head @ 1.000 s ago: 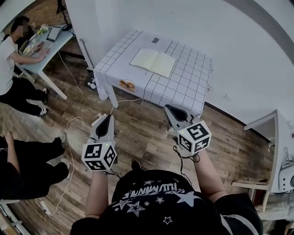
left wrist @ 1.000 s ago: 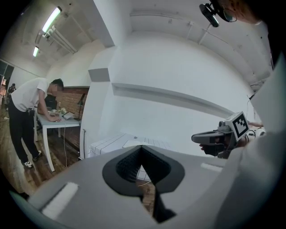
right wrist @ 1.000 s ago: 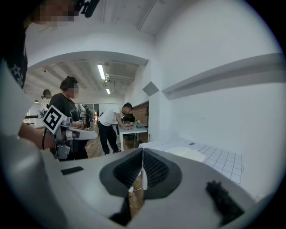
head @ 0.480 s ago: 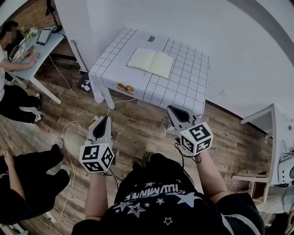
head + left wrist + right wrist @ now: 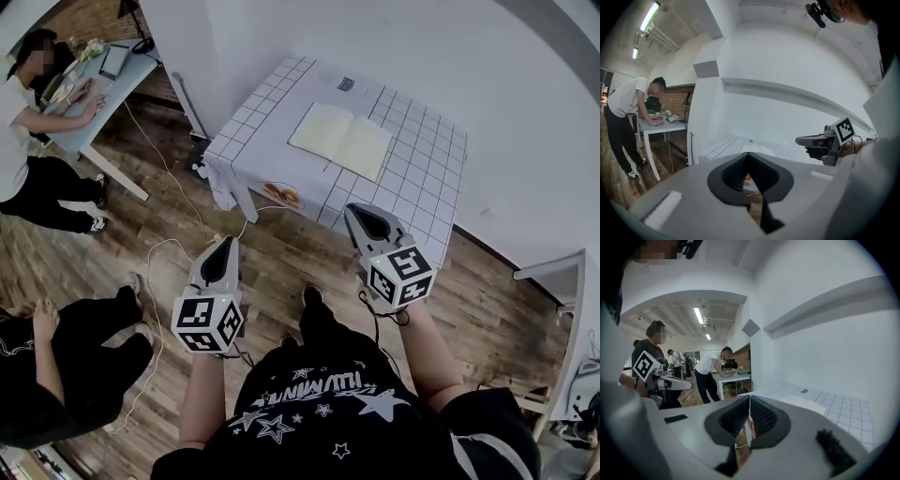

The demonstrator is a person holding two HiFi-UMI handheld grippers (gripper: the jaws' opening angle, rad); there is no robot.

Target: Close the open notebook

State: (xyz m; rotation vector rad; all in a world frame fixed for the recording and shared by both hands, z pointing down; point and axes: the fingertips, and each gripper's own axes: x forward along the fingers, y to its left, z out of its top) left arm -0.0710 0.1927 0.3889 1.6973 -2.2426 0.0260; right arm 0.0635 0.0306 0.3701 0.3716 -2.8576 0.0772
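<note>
The open notebook (image 5: 340, 141) lies flat with pale blank pages on a white gridded table (image 5: 412, 178), well ahead of both grippers. My left gripper (image 5: 228, 242) hangs over the wooden floor short of the table's near corner, its jaws together and empty. Closer in, my right gripper (image 5: 354, 210) is just before the table's front edge, shut with nothing in it. In the left gripper view the notebook (image 5: 754, 149) shows beyond the closed tips (image 5: 749, 154). In the right gripper view it (image 5: 801, 401) lies to the right of the closed tips (image 5: 749, 397).
A small dark card (image 5: 344, 83) rests at the table's far edge. White cables (image 5: 155, 253) trail over the floor. A person leans on a desk (image 5: 112, 80) at the upper left, another sits at the lower left (image 5: 56, 366). White furniture (image 5: 572, 309) stands at the right.
Both grippers have moved forward toward the table, the right one nearly reaching its front edge. The notebook has not moved and both jaws stay closed.
</note>
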